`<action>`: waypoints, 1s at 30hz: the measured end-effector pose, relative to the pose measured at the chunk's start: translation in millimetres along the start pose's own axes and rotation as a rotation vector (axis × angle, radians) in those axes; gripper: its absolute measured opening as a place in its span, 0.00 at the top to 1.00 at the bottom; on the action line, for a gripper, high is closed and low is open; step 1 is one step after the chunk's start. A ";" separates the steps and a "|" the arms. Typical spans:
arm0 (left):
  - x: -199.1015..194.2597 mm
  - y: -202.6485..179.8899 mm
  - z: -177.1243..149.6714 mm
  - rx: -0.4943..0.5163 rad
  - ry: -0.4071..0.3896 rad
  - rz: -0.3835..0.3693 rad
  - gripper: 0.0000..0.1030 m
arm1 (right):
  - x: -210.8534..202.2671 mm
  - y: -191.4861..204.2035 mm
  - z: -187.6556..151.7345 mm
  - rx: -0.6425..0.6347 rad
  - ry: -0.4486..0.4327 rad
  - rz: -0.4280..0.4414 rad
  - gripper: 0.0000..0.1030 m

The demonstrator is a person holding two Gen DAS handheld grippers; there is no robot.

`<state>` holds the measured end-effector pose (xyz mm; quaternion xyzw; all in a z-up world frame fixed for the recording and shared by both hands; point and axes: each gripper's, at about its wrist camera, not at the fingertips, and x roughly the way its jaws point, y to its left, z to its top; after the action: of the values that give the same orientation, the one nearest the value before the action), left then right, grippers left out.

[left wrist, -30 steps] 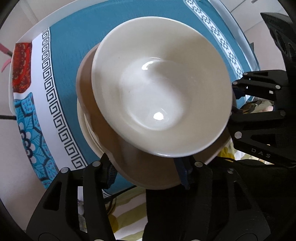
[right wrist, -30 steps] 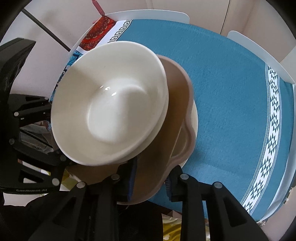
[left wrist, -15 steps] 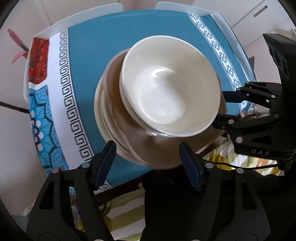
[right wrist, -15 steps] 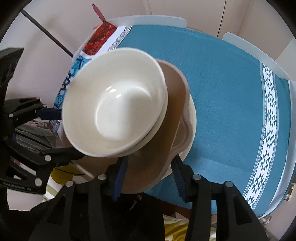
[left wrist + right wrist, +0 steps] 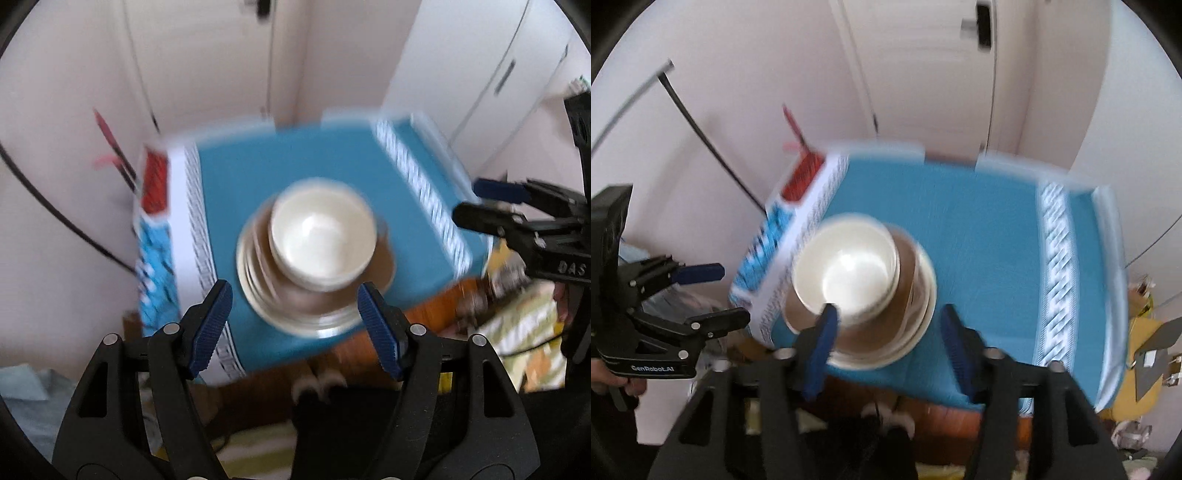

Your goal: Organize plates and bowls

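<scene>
A cream bowl [image 5: 321, 236] sits on top of a brown plate [image 5: 380, 264], which rests on cream plates [image 5: 255, 291], stacked near the front edge of a table with a blue cloth [image 5: 295, 158]. Both views are blurred by motion. My left gripper [image 5: 295, 314] is open and empty, held above and in front of the stack. My right gripper [image 5: 886, 332] is open and empty, also pulled back from the stack; the bowl [image 5: 846, 269] shows just past its fingers. Each gripper shows in the other's view: the right [image 5: 487, 203] and the left [image 5: 709, 295].
The cloth has white patterned borders [image 5: 1052, 251] and a red and light-blue end [image 5: 155, 184]. White walls and cupboard doors [image 5: 923, 74] stand behind the table. Clutter and a striped fabric [image 5: 517, 332] lie on the floor below the table's front edge.
Both grippers opened, let go of the stack's rim, and pulled back and up. The stack now looks smaller and sits on the table.
</scene>
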<state>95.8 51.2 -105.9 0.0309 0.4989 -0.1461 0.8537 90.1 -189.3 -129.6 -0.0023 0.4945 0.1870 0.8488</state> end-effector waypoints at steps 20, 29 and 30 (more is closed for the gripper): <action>-149.9 -56.6 -4.2 -0.056 -0.662 0.206 0.00 | -155.2 22.5 -16.2 0.051 -0.575 -0.269 0.05; -160.0 -70.4 -11.3 -0.036 -0.677 0.218 0.00 | -165.3 17.7 -24.7 0.080 -0.592 -0.282 0.05; -160.2 -71.2 -11.5 -0.035 -0.677 0.219 0.00 | -166.4 17.2 -25.6 0.083 -0.595 -0.283 0.05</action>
<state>-7.4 20.4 32.9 0.0196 0.1837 -0.0470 0.9817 -10.2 -230.6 0.3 0.0184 0.2269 0.0392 0.9730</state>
